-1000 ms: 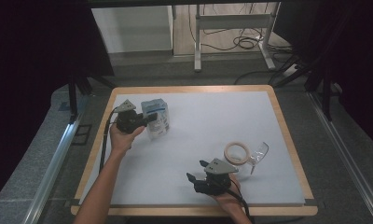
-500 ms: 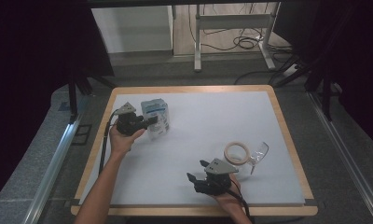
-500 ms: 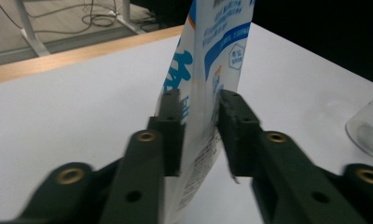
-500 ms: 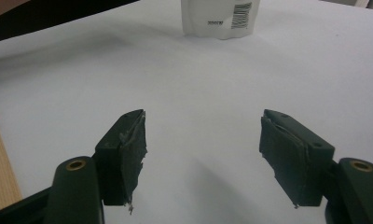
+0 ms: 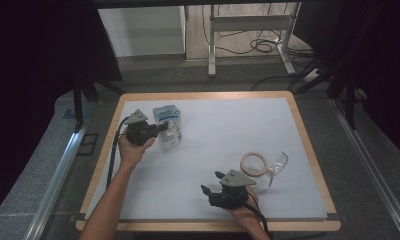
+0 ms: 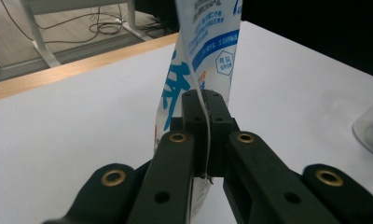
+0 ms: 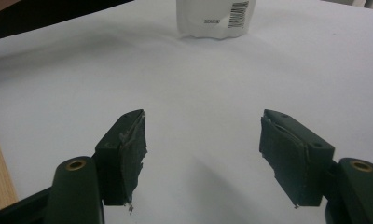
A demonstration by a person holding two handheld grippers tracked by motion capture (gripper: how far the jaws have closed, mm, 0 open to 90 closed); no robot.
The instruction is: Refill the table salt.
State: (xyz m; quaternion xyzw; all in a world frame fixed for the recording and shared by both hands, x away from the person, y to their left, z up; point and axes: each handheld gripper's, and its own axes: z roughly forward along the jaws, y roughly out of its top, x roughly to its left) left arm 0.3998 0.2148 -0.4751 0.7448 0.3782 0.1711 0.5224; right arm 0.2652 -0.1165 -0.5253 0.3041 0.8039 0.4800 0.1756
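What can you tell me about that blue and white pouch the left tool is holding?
The pouch is a soft, glossy packet that looks like plastic film, white with blue bands and printed characters, and a barcode on the side seen in the right gripper view. It stands upright on the white table near its far left corner, beside a clear glass container. The left tool has just closed on it, pinching a thin side edge flat between its jaws.
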